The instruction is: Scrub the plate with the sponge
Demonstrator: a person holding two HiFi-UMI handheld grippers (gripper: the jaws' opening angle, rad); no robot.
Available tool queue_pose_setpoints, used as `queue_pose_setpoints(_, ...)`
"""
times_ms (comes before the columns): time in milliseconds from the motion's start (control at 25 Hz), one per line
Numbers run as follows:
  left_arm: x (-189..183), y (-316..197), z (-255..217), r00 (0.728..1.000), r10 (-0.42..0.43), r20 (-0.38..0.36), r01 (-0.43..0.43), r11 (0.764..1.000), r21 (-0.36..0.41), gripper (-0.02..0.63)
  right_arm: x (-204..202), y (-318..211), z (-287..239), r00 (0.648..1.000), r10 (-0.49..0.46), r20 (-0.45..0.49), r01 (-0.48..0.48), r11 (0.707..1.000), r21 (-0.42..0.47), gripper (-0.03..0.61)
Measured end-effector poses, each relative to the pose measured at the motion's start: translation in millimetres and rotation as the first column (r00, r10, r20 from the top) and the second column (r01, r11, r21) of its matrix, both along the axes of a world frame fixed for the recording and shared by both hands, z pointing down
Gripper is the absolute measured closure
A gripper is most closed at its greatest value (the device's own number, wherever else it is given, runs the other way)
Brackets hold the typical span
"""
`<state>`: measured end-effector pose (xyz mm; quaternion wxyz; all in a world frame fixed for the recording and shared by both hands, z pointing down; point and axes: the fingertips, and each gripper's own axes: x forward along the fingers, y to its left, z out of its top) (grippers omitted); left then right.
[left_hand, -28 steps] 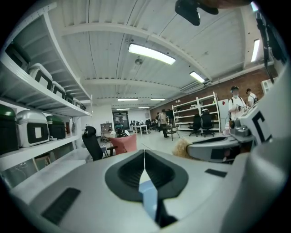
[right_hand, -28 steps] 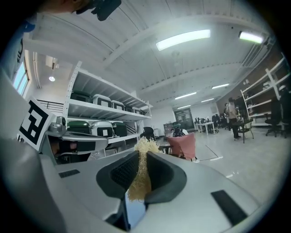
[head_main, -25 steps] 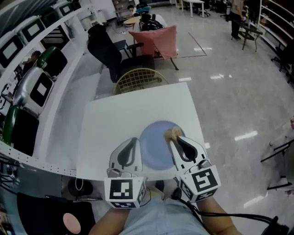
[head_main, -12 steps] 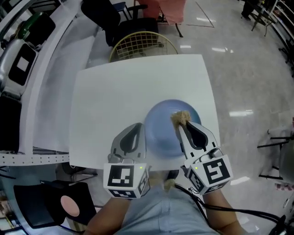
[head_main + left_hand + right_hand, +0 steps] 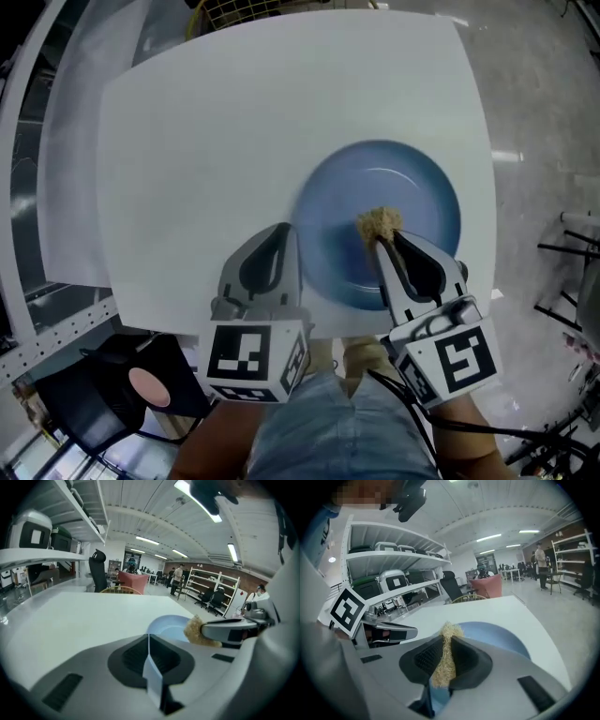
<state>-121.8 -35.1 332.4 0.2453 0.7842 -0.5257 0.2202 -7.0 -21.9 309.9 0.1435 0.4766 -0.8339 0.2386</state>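
Observation:
A round blue plate (image 5: 412, 202) lies on the white table (image 5: 234, 122), toward its right front. My right gripper (image 5: 387, 236) is shut on a tan, coarse sponge (image 5: 379, 223) that sticks out past its tips over the plate's middle. In the right gripper view the sponge (image 5: 446, 656) is pinched flat between the jaws, with the plate (image 5: 497, 637) just beyond. My left gripper (image 5: 281, 236) is shut with nothing in it, at the plate's left rim. The left gripper view shows the plate (image 5: 168, 627) and sponge (image 5: 197, 631) to its right.
The table's right edge (image 5: 487, 169) runs close to the plate, with glossy floor beyond. A dark stool with a pink disc (image 5: 131, 389) stands under the table's front left. Shelving (image 5: 393, 583) with cases lines the left wall.
The head camera has dipped and closed in, so table and plate look larger. The right gripper with the sponge has moved from the plate's far rim to over its middle.

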Motion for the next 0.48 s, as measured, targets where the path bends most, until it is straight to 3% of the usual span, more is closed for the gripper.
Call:
queue_pose_setpoints(200, -5, -1, 31, 1.000, -0.021, -0.012, 0.021, 0.997, -0.077, 0.597, -4, 1, 25, 1.000, 0.000, 0.030, 0.001, 0.998, -0.061, 0.518)
queue_pose_setpoints(480, -2, -6, 36, 0.998, -0.036, -0.057, 0.030, 0.993, -0.112, 0.589, -3, -5, 29, 0.998, 0.001, 0.057, 0.003, 0.998, -0.067, 0.518)
